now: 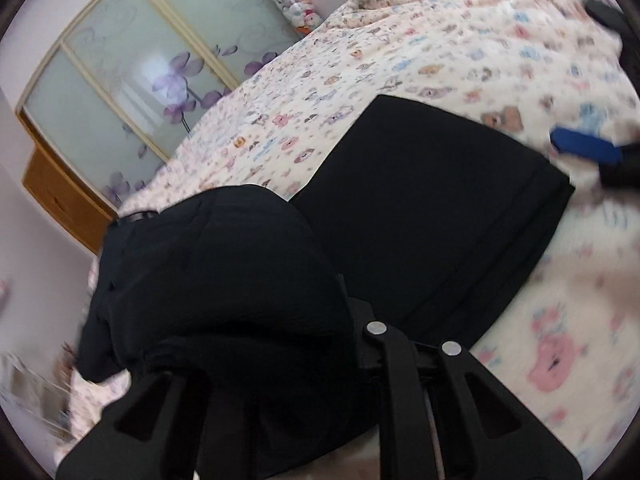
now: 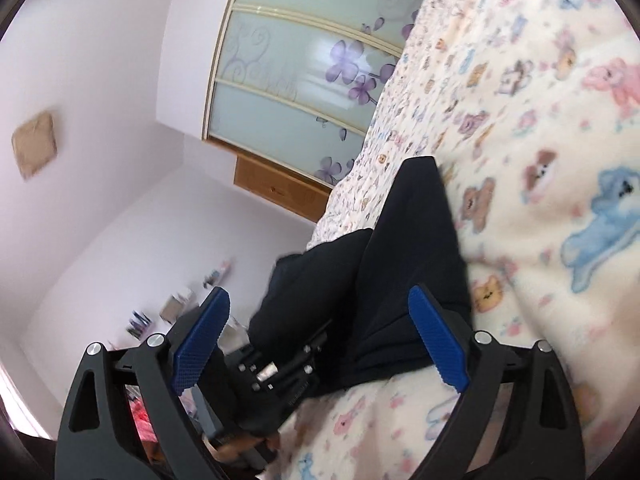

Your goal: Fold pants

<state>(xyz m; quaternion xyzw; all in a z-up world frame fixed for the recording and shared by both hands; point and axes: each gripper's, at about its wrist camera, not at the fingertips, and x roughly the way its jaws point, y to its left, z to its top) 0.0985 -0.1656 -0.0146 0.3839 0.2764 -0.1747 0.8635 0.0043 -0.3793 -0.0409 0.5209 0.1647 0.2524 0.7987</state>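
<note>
Black pants [image 1: 432, 208] lie on a bed with a cartoon-animal blanket [image 1: 400, 60]. One part lies flat. The other end is bunched and lifted [image 1: 216, 280], draped over my left gripper [image 1: 280, 340], which hides its fingertips. My left gripper looks shut on that bunched fabric. In the right wrist view the left gripper [image 2: 280, 364] sits among the pants [image 2: 400, 260], framed by my right gripper [image 2: 318, 292]. The right gripper is open, its blue pads [image 2: 440, 340] wide apart and pressing on nothing. One blue pad [image 1: 584, 150] also shows past the flat part's far edge.
A wardrobe with frosted sliding doors and purple flowers [image 1: 132, 72] stands beyond the bed, with a wooden drawer unit [image 1: 60, 196] beside it. A clear jar of plush toys [image 1: 296, 4] stands by the bed. A hand [image 2: 240, 452] holds the left gripper's handle. The bed edge [image 2: 340, 208] drops toward the floor.
</note>
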